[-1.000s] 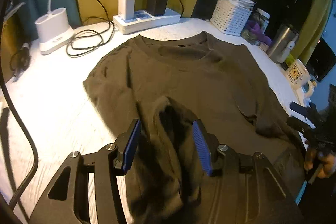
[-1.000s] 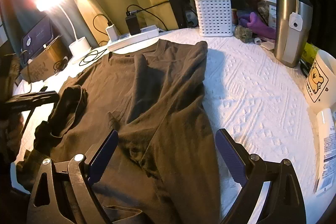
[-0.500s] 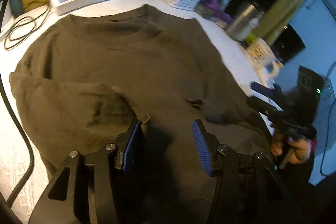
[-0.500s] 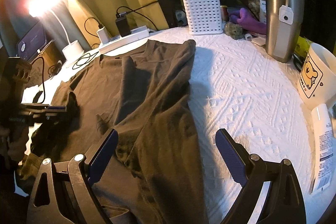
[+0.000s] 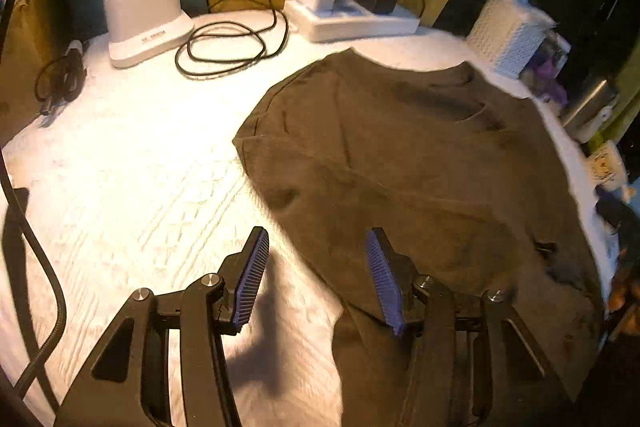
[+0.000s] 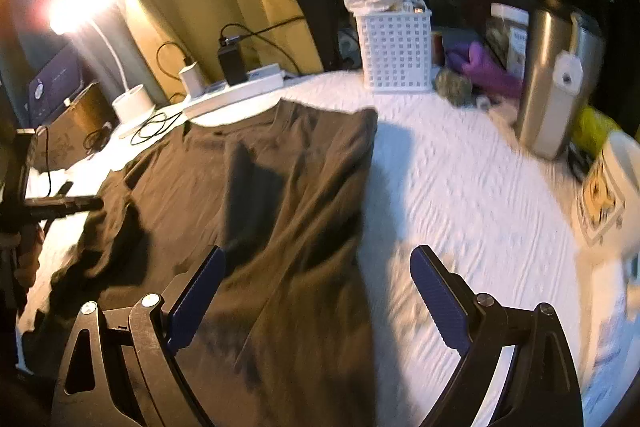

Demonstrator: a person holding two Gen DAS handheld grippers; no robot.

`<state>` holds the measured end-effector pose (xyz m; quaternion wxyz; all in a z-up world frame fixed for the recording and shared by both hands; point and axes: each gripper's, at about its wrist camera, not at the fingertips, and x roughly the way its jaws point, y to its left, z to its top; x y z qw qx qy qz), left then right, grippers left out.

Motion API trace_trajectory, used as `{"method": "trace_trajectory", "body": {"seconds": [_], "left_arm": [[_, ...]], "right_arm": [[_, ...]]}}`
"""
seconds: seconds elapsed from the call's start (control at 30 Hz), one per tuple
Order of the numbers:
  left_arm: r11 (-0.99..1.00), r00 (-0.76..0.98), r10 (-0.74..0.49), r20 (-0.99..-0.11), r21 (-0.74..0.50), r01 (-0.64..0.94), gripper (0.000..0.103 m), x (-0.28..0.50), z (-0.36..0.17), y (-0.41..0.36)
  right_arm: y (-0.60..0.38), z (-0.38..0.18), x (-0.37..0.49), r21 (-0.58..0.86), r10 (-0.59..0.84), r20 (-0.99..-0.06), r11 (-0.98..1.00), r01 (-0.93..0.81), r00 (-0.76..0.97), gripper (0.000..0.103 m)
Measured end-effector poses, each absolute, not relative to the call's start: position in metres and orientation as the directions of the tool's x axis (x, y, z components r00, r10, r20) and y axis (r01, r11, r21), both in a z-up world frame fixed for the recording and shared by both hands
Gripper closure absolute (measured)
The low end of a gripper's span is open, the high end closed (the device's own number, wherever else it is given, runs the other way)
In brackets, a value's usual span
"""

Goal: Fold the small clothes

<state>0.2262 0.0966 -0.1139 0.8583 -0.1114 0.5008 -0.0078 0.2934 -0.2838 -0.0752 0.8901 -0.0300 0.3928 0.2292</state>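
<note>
I see both hand-held grippers spread and holding nothing: left hand-held gripper over the shirt's lower-left edge, right hand-held gripper at lower centre.

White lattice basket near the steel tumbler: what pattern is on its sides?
A grid of small square holes on the basket; right wrist view.

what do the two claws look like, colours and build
Both match. The left claw and right claw each have a black frame with triangular cut-outs and silver pivot screws, carrying two flat fingers faced with ribbed blue pads. A black cable hangs at the left edge of the left wrist view.
</note>
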Motion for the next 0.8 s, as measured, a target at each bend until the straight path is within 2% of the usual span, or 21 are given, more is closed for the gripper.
{"method": "trace_trajectory", "body": {"seconds": [0.13, 0.23, 0.33, 0.4, 0.47, 0.6, 0.8], "left_arm": [[0.988, 0.521, -0.08, -0.85, -0.139, -0.073, 0.052, 0.234, -0.116, 0.092], [0.996, 0.542, -0.019, -0.84, -0.064, -0.065, 0.052, 0.246, -0.119, 0.083], [0.998, 0.567, 0.01, -0.824, -0.023, -0.05, 0.052, 0.253, -0.121, 0.084], [0.997, 0.569, 0.023, -0.822, -0.02, -0.069, 0.052, 0.256, -0.12, 0.088], [0.992, 0.567, 0.094, -0.819, 0.03, -0.122, 0.052, 0.262, -0.119, 0.092], [0.986, 0.606, 0.062, -0.793, -0.046, -0.162, 0.053, 0.25, -0.097, 0.103], [0.998, 0.635, -0.027, -0.772, -0.061, -0.033, 0.052, 0.215, -0.071, 0.068]], "right_arm": [[-0.271, -0.078, 0.326, 0.041, 0.326, -0.732, 0.898, -0.438, 0.599, 0.009], [-0.262, -0.086, 0.353, -0.011, 0.279, -0.753, 0.9, -0.436, 0.595, 0.017], [-0.253, -0.099, 0.375, -0.034, 0.251, -0.776, 0.9, -0.435, 0.578, 0.017], [-0.245, -0.108, 0.384, -0.059, 0.225, -0.793, 0.896, -0.44, 0.566, 0.017], [-0.238, -0.115, 0.389, -0.096, 0.194, -0.803, 0.891, -0.444, 0.564, 0.017], [-0.234, -0.105, 0.375, -0.13, 0.194, -0.785, 0.877, -0.462, 0.589, 0.017], [-0.236, -0.088, 0.328, -0.145, 0.22, -0.77, 0.854, -0.5, 0.599, 0.017]]}}
